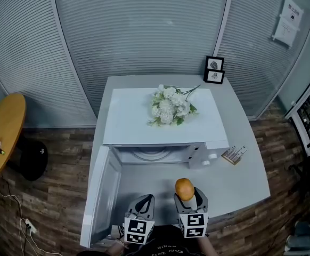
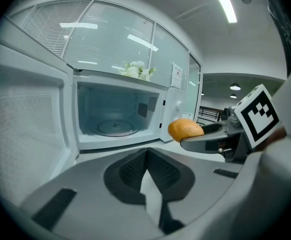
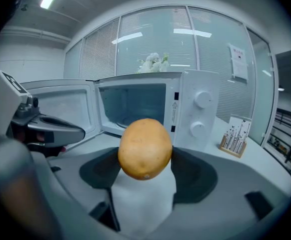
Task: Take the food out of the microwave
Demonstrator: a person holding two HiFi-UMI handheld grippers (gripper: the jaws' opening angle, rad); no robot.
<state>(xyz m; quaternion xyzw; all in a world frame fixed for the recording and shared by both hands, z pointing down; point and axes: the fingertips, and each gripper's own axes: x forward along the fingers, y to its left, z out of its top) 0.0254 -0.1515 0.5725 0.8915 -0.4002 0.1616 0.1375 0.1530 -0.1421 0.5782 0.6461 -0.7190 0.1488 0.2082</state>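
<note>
An orange sits between the jaws of my right gripper, which is shut on it a little above the grey table, in front of the microwave. In the right gripper view the orange fills the centre, both pads pressing its sides. The microwave door hangs wide open to the left. Its cavity holds only the glass turntable. My left gripper hovers just left of the right one, with its fingertips together and nothing in them. From it I see the orange to the right.
White flowers lie on the microwave's top. Two small picture frames stand at the table's far edge, and a wooden holder stands right of the microwave. A round wooden table and a black stool are at the left.
</note>
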